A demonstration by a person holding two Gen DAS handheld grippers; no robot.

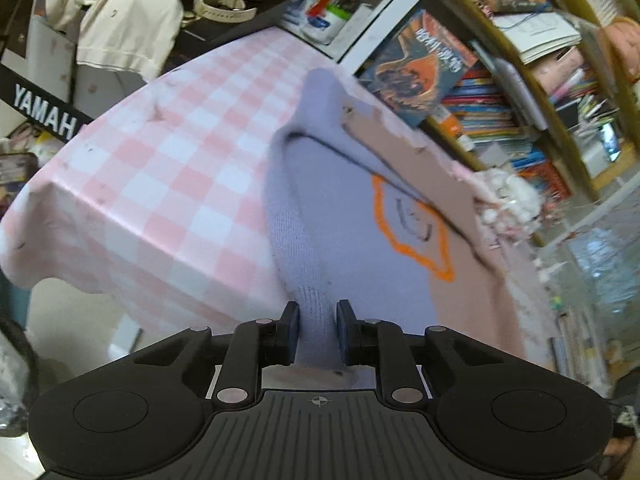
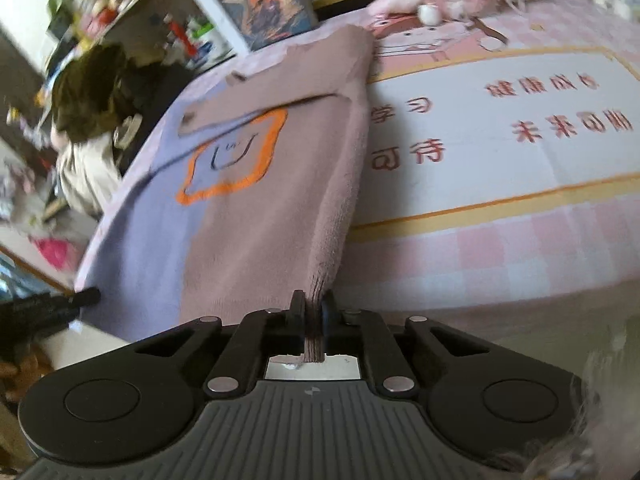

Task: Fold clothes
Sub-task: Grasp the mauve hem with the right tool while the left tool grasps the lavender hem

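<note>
1. The left gripper (image 1: 318, 320) has its jaws closed almost together on the ribbed lavender hem of the sweater (image 1: 352, 240). This pinch gives control of one bottom corner.
2. The right gripper (image 2: 313, 312) is clamped just as narrowly on the ribbed mauve hem of the same sweater (image 2: 256, 216), so both corners can move together, likely for a lengthwise fold.
3. Ahead of both jaws the sweater stretches away over the table, its orange-outlined face patch (image 1: 412, 228) up. The cloth looks taut near the grips and slack farther out.
4. Beyond and to either side lies the pink checked tablecloth (image 1: 160, 168), with a printed mat (image 2: 500, 128) right of the right jaws.
5. The left gripper's tip (image 2: 86, 295) shows at the sweater's far-left edge.
</note>
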